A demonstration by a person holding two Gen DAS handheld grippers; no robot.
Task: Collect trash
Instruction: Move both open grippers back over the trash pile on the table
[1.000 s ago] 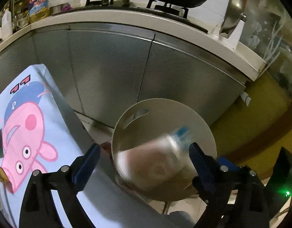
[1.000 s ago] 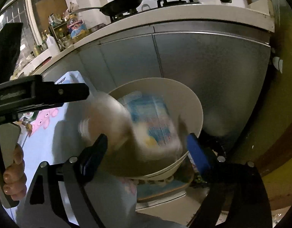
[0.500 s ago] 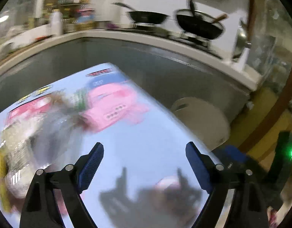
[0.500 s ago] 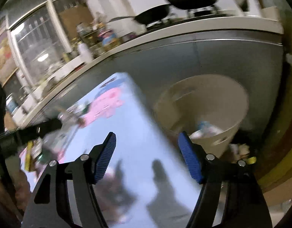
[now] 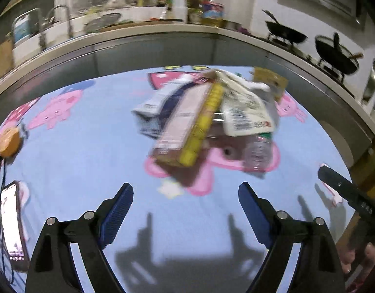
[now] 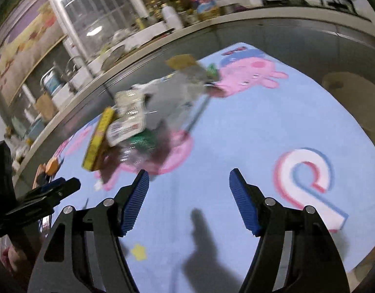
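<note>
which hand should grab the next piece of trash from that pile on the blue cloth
Left, probably. The left tool is open and faces the pink-and-yellow carton straight on; the right tool, also open, sees the pile off to its left.

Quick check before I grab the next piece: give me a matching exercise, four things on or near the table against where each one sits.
Things:
1. yellow-edged box
2. phone
3. clear plastic bottle
4. trash bin

Places:
A. beyond the cloth's right edge, off the table
B. left edge of the cloth, by the cables
C. centre of the pile, tilted
D. right side of the pile, under a white label

Pairs: 1-C, 2-B, 3-D, 4-A
</note>
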